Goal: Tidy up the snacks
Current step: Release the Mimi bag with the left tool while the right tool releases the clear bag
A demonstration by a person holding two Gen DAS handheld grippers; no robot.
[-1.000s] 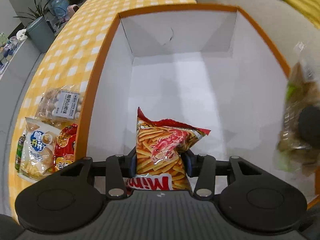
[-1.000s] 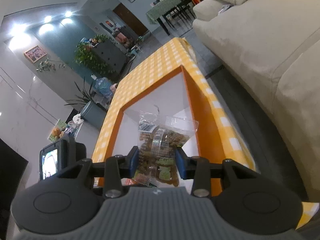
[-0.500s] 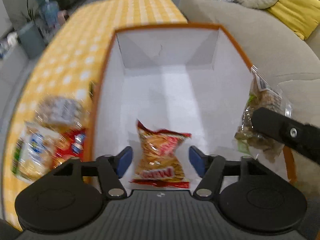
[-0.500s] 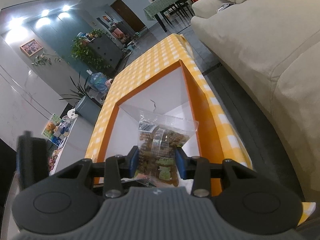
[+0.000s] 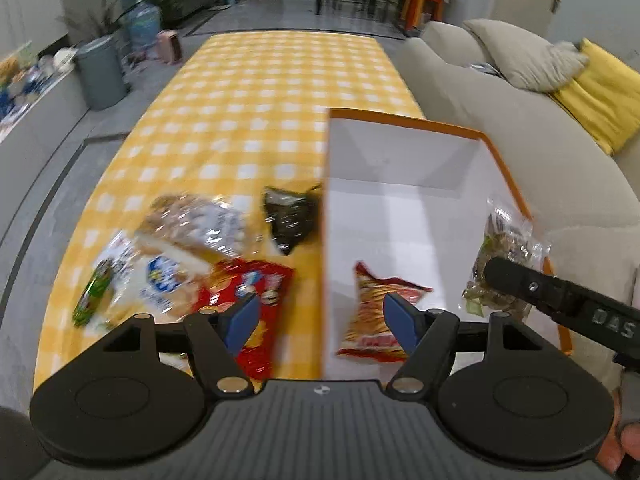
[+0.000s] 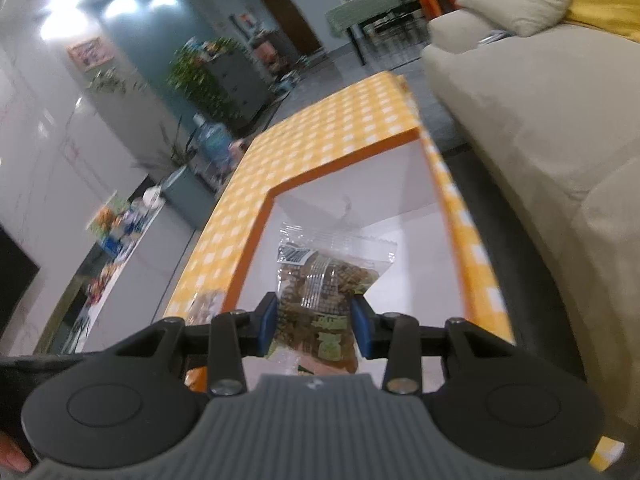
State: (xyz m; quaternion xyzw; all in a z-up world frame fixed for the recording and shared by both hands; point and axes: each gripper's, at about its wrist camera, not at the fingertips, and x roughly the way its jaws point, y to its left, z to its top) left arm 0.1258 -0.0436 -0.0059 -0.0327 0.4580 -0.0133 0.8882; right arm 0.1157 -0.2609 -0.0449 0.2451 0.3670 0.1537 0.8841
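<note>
— Orange-rimmed box (image 5: 404, 152): contents?
— One red chip bag (image 5: 376, 316) lies inside, ahead of the left gripper (image 5: 320, 322) and toward its right finger. Jaws wide apart, holding nothing.
— Right gripper (image 6: 316, 330)?
— Clamped on a clear bag of brown snacks (image 6: 320, 292), above the box.
— Outside the box?
— Several blurred packets (image 5: 180, 264) on the checked tablecloth (image 5: 260, 100), beyond the left finger.

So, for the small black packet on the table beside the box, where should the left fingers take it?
Judging by its pose, grip the black packet across its wide upper end, coming from above. It lies flat, narrowing to a point below, and the box wall blocks its right side.
</note>
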